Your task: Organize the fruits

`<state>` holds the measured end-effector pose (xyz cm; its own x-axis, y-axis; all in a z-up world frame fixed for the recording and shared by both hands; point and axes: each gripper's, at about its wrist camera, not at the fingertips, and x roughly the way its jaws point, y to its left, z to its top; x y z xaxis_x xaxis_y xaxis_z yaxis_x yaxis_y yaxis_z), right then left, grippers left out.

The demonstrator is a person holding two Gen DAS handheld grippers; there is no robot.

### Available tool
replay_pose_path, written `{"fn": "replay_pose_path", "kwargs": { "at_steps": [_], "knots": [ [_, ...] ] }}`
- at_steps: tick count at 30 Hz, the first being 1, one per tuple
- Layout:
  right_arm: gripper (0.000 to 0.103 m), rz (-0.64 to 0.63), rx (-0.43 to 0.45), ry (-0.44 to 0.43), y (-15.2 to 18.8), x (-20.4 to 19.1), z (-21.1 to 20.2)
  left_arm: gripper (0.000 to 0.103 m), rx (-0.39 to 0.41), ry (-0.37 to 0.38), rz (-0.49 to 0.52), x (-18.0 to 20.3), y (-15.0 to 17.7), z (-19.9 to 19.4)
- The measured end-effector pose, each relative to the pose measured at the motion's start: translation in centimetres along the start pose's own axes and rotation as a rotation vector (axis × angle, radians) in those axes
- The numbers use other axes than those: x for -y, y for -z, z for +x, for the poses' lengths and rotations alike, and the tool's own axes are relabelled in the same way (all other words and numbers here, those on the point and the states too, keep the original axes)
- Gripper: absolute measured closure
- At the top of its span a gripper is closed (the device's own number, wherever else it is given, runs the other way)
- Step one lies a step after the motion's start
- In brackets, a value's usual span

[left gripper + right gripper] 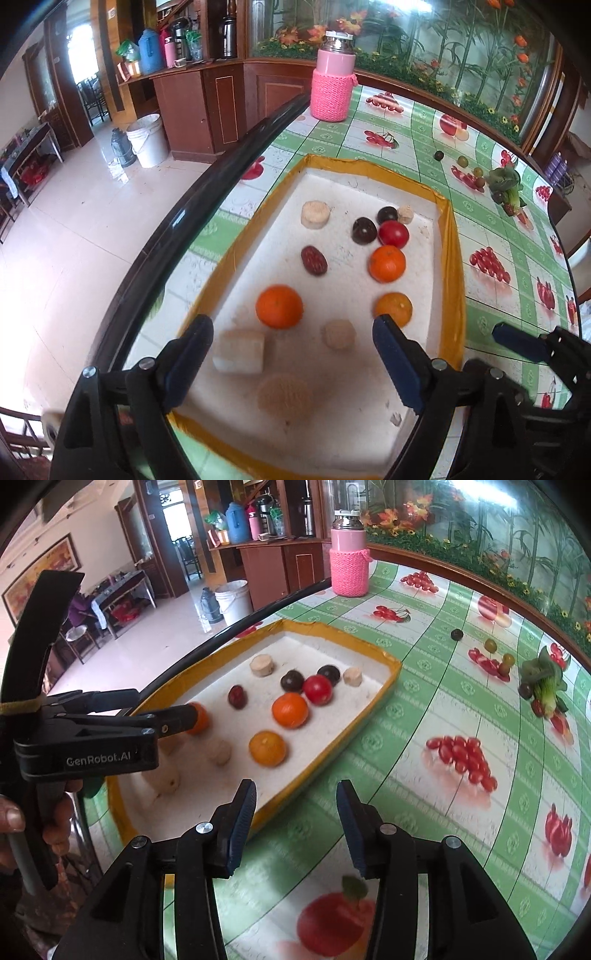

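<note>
Both claws [291,354] [295,823] agape near tray rim [380,657]

White foam tray [369,177] with yellow rim lies directly ahead of the left gripper [291,354]. Inside: three oranges, one near [279,306], one near-right [393,308], one farther [387,263]; red tomato [393,234] beyond it; two dark round fruits [364,230] touching; red date [314,260]. Small dark and green fruits [490,645] lie loose far right of the tray.
</note>
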<state>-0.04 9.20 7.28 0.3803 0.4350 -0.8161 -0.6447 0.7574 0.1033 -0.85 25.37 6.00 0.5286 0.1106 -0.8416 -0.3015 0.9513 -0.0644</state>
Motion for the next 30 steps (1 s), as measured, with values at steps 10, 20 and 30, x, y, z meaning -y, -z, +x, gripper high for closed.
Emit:
{"fn": "replay_pose_path", "kwargs": {
  "at_steps": [10,20,30],
  "knots": [
    [0.043,0.014,0.038,-0.057,5.9,-3.3,-2.9,0.013,0.048,-0.059,-0.018,0.7,3.7,-3.3],
    [0.039,-0.094,0.088,-0.100,9.8,-6.4,-5.3,0.013,0.135,-0.137,-0.081,0.5,7.1,-6.7],
    [0.036,0.000,0.104,0.023,9.3,-4.5,-5.9,0.008,0.166,-0.091,-0.104,-0.9,7.4,-6.8]
  ]
}}
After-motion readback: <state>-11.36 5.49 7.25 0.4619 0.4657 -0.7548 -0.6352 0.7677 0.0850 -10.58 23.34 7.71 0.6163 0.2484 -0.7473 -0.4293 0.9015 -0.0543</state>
